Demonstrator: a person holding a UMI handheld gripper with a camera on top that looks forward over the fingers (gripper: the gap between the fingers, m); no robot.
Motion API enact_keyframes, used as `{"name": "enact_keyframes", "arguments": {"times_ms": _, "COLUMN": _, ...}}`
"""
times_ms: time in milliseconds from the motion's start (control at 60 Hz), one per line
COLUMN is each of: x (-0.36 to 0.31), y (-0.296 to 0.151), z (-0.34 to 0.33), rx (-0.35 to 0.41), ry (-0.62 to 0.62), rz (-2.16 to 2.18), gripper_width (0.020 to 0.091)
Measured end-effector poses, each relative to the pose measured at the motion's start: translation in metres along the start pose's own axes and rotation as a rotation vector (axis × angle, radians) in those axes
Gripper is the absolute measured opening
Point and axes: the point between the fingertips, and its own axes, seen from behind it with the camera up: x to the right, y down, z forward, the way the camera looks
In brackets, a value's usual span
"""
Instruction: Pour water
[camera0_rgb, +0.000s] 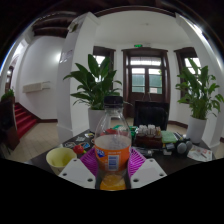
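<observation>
Bottle (112, 150) sits clamped upright between both fingers of the hand-held gripper (112, 172); yellow bowl (60, 158) waits at nine o'clock, so tilting slowly should prevent spills.

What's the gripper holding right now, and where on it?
The gripper holds a clear plastic bottle with an orange label, upright, its two fingers pressed against the lower body at the label.

Jaws clamped on bottle (112, 150)
</observation>
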Motion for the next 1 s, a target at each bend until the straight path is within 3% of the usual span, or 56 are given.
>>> {"name": "enact_keyframes", "arguments": {"times_ms": 183, "x": 0.003, "y": 0.001, "z": -0.009, "rx": 0.032, "ry": 0.011, "rz": 0.022, "gripper_width": 0.0358}}
{"name": "enact_keyframes", "arguments": {"times_ms": 267, "x": 0.004, "y": 0.0, "z": -0.01, "rx": 0.039, "ry": 0.025, "rz": 0.03, "gripper_width": 0.0456}}
{"name": "enact_keyframes", "arguments": {"times_ms": 350, "x": 0.004, "y": 0.002, "z": -0.012, "rx": 0.026, "ry": 0.036, "rz": 0.037, "gripper_width": 0.051}}
{"name": "enact_keyframes", "arguments": {"times_ms": 400, "x": 0.006, "y": 0.011, "z": -0.014, "rx": -0.018, "ry": 0.049, "rz": 0.061, "gripper_width": 0.0581}}
{"name": "enact_keyframes", "arguments": {"times_ms": 417, "x": 0.005, "y": 0.013, "z": -0.016, "rx": -0.027, "ry": 0.05, "rz": 0.072, "gripper_width": 0.0639}}
{"name": "enact_keyframes", "arguments": {"times_ms": 433, "x": 0.004, "y": 0.014, "z": -0.018, "rx": -0.031, "ry": 0.051, "rz": 0.083, "gripper_width": 0.0637}}
{"name": "enact_keyframes", "arguments": {"times_ms": 517, "x": 0.006, "y": 0.014, "z": -0.032, "rx": -0.023, "ry": 0.064, "rz": 0.12, "gripper_width": 0.0852}}
{"name": "enact_keyframes", "arguments": {"times_ms": 1000, "x": 0.054, "y": 0.035, "z": -0.2, "rx": -0.075, "ry": 0.296, "rz": 0.151, "gripper_width": 0.0844}}
